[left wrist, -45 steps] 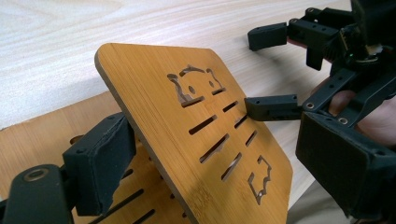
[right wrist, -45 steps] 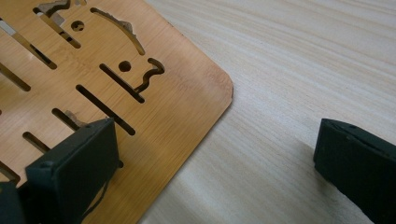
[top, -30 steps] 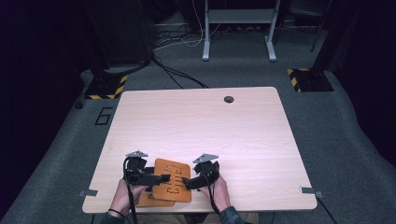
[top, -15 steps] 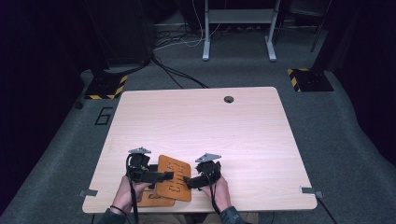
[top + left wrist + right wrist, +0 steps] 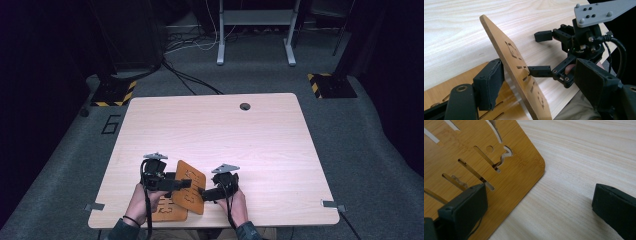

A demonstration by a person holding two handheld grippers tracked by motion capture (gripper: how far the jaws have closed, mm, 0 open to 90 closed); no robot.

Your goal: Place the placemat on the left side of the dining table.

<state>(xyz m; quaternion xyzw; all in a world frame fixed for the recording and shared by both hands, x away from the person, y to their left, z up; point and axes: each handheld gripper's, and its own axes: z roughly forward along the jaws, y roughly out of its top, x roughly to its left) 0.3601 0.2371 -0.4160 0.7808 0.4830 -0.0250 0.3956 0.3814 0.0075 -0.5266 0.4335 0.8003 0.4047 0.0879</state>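
Two slotted bamboo boards near the 6 o'clock edge of the pale wooden surface (image 5: 260,145). Lower board (image 5: 170,210) lying flat; upper board (image 5: 189,186) tilted up on edge above it, leaning across toward 1 o'clock.

Left gripper (image 5: 172,183), at 7 o'clock of the surface, jaws spread either side of the tilted board (image 5: 516,67): near pad (image 5: 489,83) just beside the board's underside, far pad standing well off on the other face, so released, not clamped. Flat board (image 5: 454,92) visible beneath that pad.

Right gripper (image 5: 209,192), at 5 o'clock of the boards, also released: jaws wide apart, one pad (image 5: 464,207) over the slotted face of the board (image 5: 499,165) near its rounded corner, the other over bare surface (image 5: 584,155) at 3 o'clock. From the left gripper view, right gripper (image 5: 542,53) open, lower jaw tip touching the board's slotted face.

Hands (image 5: 145,200) entering from 6 o'clock.
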